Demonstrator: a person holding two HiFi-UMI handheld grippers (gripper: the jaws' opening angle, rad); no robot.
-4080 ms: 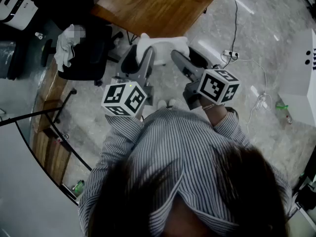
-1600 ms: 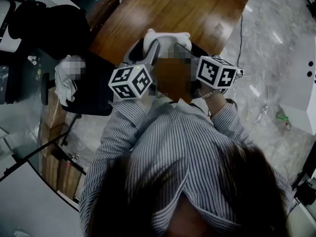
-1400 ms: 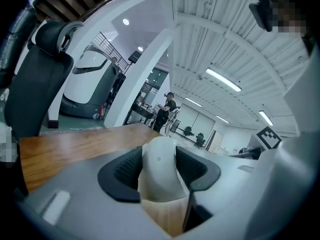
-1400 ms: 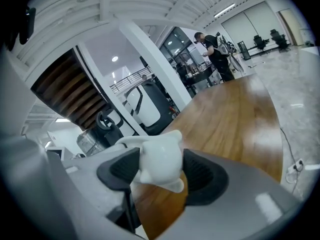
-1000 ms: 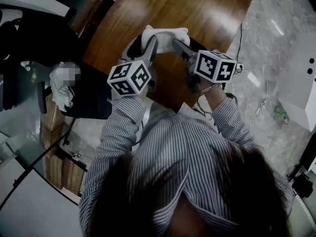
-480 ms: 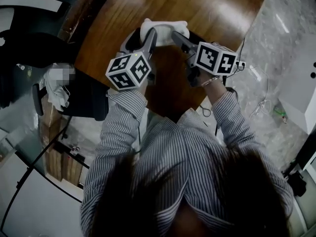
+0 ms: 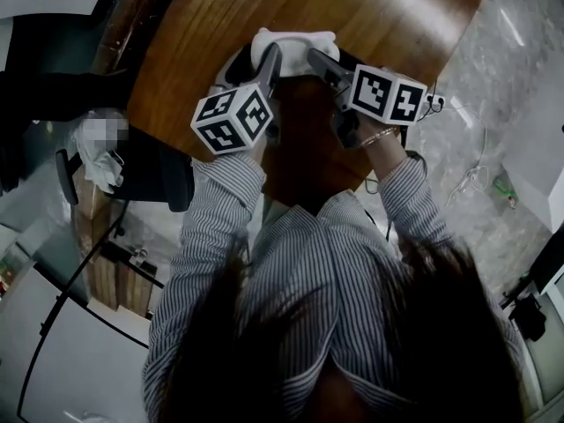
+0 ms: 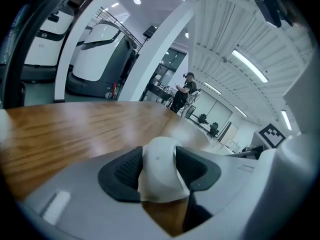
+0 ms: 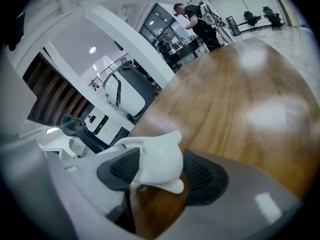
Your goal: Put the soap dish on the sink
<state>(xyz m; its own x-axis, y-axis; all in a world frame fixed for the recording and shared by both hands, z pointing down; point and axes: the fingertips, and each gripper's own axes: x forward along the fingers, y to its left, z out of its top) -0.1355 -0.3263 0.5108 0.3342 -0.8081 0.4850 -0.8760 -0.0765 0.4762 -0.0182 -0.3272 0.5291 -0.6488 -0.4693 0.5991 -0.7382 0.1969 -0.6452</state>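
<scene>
A white soap dish (image 7: 295,46) hangs over the brown wooden table (image 7: 379,7), held at both ends. My left gripper (image 7: 267,63) is shut on its left end, and my right gripper (image 7: 320,63) is shut on its right end. In the left gripper view the rounded white end of the dish (image 8: 159,166) sits pinched between the ribbed black pads (image 8: 125,171). The right gripper view shows the dish's other end (image 9: 161,161) clamped between the pads (image 9: 202,179), with the table top (image 9: 240,99) stretching beyond. No sink is in view.
A black office chair (image 7: 163,179) with a pale cloth (image 7: 95,144) stands left of the table. Grey marble floor (image 7: 520,60) with a white cable (image 7: 471,170) lies to the right. A person (image 8: 187,89) stands far off across the room.
Both grippers carried the dish from above the floor to above the wooden table. The table has come closer and now fills the space under the dish.
</scene>
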